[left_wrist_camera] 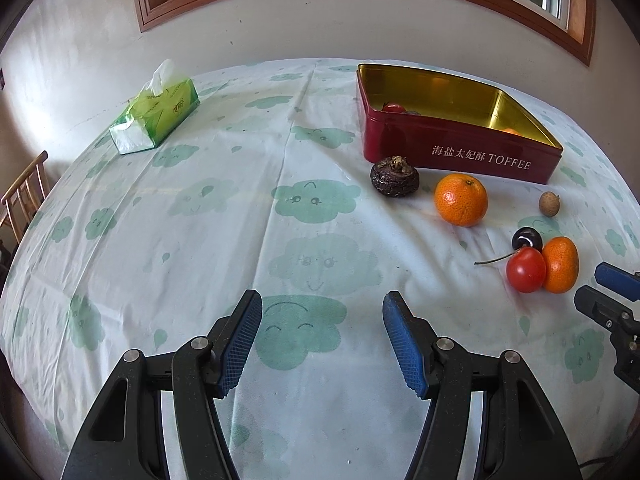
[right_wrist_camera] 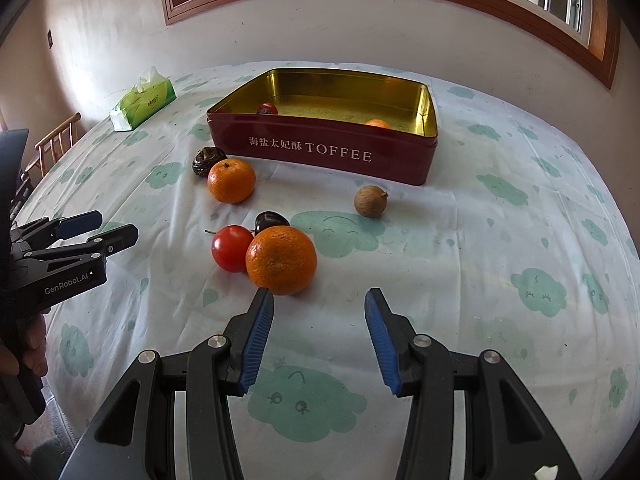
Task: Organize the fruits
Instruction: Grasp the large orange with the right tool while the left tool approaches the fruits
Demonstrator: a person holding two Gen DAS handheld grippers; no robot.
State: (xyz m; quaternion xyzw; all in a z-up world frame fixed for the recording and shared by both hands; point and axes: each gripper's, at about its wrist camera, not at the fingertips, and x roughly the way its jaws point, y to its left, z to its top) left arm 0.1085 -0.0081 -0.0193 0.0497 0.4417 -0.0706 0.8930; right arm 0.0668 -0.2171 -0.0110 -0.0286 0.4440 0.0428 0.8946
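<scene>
Facing nearest orange (right_wrist_camera: 281, 260), jaws apart

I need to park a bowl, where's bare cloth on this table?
Bare cloth lies between the tissue pack and the red tin, running toward the left gripper. It is crowded in front of the tin: oranges, tomato, cherry clustered.

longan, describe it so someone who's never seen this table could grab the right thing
Find the red toffee tin on the cloud-print cloth. In front of its right end lies the longan, alone, apart from the other fruit. It is the only small, dull tan-brown ball with a stub of stem; its neighbours are bright orange, red or near black.
</scene>
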